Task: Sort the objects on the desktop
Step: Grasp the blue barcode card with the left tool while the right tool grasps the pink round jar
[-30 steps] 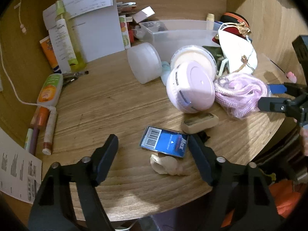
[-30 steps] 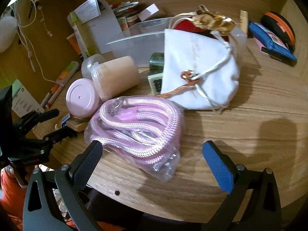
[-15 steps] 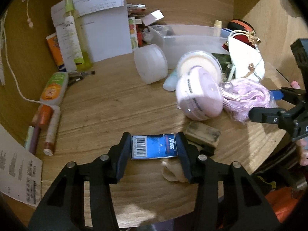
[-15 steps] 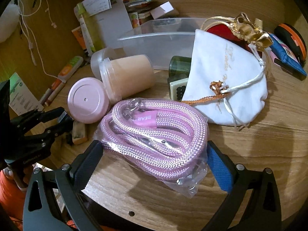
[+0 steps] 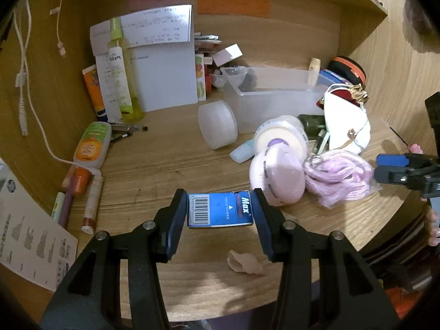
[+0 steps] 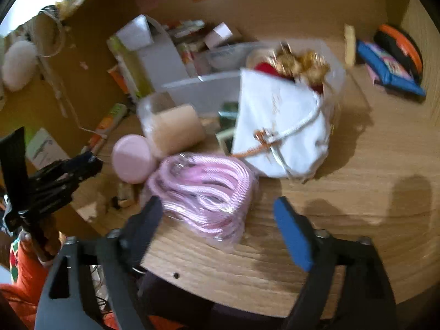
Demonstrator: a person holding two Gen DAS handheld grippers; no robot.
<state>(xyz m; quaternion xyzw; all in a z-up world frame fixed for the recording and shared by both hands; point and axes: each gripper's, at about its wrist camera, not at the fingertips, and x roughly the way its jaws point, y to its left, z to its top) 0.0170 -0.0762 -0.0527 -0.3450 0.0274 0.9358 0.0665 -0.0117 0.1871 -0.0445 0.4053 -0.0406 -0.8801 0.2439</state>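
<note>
Lifted since earlier: blue Max box (image 5: 220,210), barcoded | left gripper (image 5: 218,213) pinching it | right gripper (image 6: 217,214) closing, nothing gripped

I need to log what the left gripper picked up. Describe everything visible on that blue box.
The blue box is small, flat and rectangular, apparently cardboard, with a white barcode panel at one end and a red "Max" label plus "press to open" arrow at the other. The left gripper pinches its short ends. It looks lifted off the wooden desk, label up, above a pale shell.
</note>
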